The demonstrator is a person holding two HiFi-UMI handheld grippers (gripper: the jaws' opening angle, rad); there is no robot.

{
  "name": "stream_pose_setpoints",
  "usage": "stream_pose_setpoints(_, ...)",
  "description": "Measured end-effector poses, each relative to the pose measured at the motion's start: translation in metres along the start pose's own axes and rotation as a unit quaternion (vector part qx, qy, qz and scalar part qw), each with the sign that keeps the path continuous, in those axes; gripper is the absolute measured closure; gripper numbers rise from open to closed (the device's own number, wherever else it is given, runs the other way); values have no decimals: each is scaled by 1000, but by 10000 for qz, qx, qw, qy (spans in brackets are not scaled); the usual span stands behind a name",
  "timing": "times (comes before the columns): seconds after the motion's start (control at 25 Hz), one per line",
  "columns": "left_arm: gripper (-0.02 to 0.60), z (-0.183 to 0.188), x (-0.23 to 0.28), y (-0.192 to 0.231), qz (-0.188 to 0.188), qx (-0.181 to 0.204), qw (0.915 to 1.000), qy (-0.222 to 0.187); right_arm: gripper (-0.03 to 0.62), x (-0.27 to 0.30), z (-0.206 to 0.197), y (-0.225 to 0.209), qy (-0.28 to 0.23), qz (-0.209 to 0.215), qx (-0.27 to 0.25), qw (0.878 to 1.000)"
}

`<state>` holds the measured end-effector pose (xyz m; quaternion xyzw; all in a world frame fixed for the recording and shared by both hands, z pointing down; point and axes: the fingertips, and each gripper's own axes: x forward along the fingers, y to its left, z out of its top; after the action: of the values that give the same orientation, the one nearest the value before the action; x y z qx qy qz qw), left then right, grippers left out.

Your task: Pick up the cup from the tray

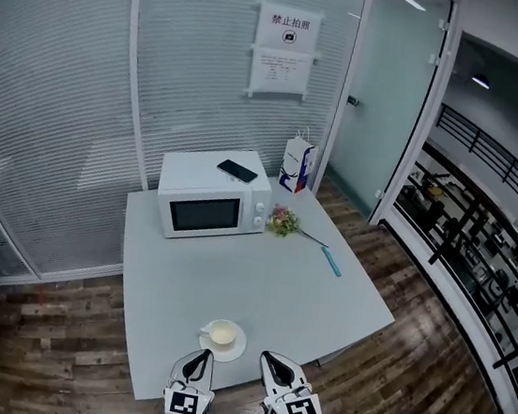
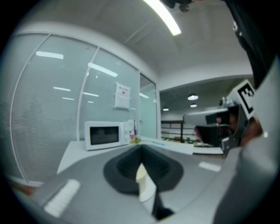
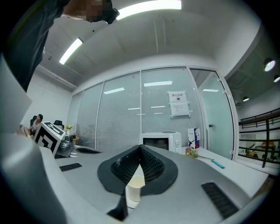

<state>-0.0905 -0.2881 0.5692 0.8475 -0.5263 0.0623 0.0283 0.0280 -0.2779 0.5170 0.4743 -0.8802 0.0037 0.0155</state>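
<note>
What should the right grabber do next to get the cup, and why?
It should probably open its jaws first. The right gripper has its jaws shut together, so they could not go around the cup. The cup stands upright on the tray near the front edge of the table, just ahead of that gripper, and nothing is touching it yet.

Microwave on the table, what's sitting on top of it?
A dark phone lies flat on top of the microwave, toward its right side. The rest of the top looks bare. The patch under the phone is covered.
</note>
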Motion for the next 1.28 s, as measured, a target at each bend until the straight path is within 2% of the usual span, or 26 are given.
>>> stream_pose_setpoints(0.48, 570, -41, 34, 15, 179, -255, 9987, 406, 589, 40, -32, -18, 403, 241, 74, 9989)
stream_pose_setpoints(0.56, 531, -53, 42, 14, 186, -327, 9979, 526, 589, 43, -42, -22, 523, 273, 109, 9982)
stream_pose_setpoints(0.6, 486, -59, 47, 14, 202, -360, 9974, 597, 589, 45, -48, -25, 584, 285, 133, 9978)
stream_pose_setpoints(0.68, 349, -72, 56, 15, 259, -420, 9959, 757, 589, 50, -57, -28, 695, 320, 204, 9969)
stream_pose_setpoints(0.72, 312, -79, 60, 15, 265, -441, 9951, 840, 589, 51, -61, -28, 741, 350, 234, 9964)
stream_pose_setpoints(1.0, 196, -135, 95, 10, 150, -605, 9873, 1463, 589, 65, -88, -31, 991, 588, 342, 9928)
stream_pose_setpoints(1.28, 163, -160, 123, 11, 193, -580, 9825, 1762, 589, 77, -103, -42, 1180, 752, 362, 9895)
